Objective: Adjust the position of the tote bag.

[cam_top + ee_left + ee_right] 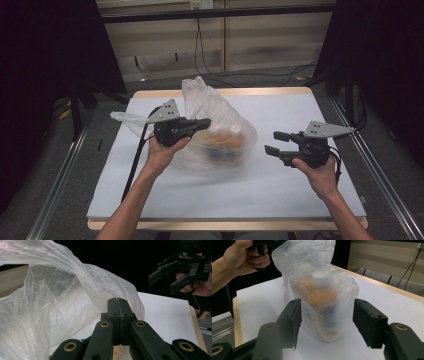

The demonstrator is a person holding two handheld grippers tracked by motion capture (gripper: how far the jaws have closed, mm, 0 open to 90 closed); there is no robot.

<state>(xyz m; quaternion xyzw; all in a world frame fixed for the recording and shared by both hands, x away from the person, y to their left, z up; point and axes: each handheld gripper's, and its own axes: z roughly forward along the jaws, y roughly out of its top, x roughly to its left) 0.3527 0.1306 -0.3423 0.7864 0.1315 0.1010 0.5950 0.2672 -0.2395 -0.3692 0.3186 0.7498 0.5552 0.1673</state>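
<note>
A thin translucent plastic bag (220, 107) stands in the middle of the white table (280, 185), with an orange and dark item (224, 142) blurred inside it. My left gripper (206, 122) is at the bag's left side, and in the left gripper view its jaws (117, 303) are pressed together on the bag's film (62, 302). My right gripper (270, 142) hovers to the right of the bag, apart from it, jaws spread. In the right gripper view the bag (322, 277) rises ahead between the open pads (295, 315), and the orange item (322, 295) shows through it.
The table has a wooden rim (225, 93) at the far edge. Cables (210, 70) trail on the floor behind it, and metal rails (60, 175) run along both sides. A black cable (136, 155) hangs from my left gripper across the table's left part.
</note>
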